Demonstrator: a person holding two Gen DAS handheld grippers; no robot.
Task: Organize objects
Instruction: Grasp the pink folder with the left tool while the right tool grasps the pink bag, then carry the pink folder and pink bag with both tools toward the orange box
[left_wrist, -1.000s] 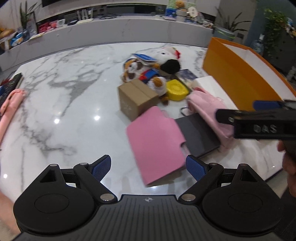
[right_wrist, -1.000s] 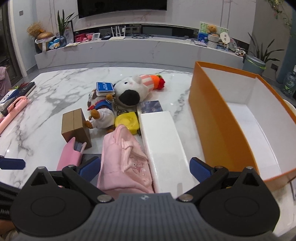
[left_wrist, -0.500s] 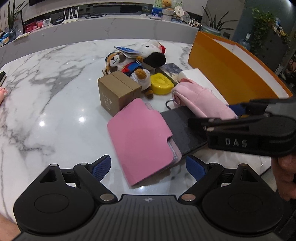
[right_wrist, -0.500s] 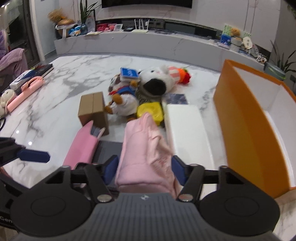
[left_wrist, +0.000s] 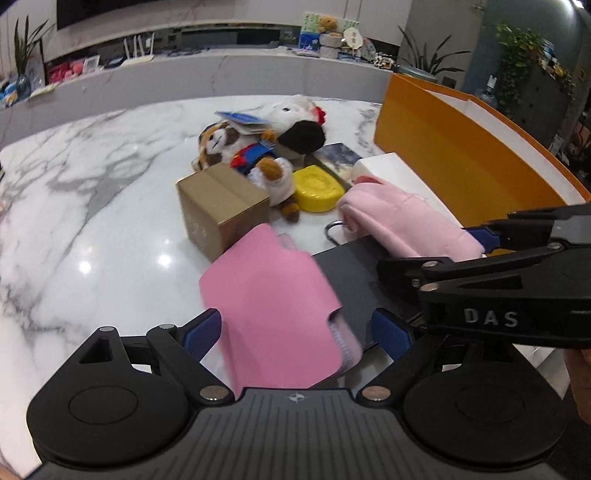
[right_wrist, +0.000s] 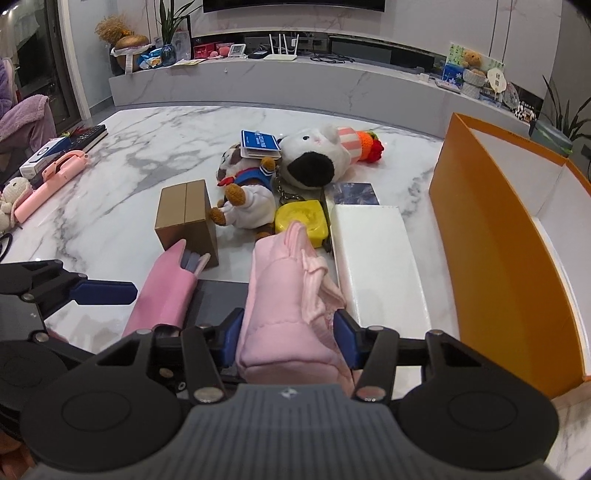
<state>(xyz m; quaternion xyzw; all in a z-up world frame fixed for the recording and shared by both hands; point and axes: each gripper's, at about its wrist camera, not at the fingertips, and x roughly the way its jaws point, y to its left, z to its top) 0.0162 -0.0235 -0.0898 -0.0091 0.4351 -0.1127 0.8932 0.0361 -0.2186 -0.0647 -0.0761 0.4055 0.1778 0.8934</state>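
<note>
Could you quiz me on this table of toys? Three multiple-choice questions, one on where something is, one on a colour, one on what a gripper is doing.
1. What lies directly left of the big orange box?
A. the white box
B. the brown box
C. the yellow case

2. What colour is the pouch in the right hand-held gripper?
A. blue
B. pink
C. green

3. How is the left hand-held gripper?
A. shut on a plush
B. open around the pink wallet
C. out of sight

Answers: 1 A, the white box runs along the orange wall. 2 B, pink fabric sits between its fingers. 3 B, its fingers stand apart on either side of the wallet.
</note>
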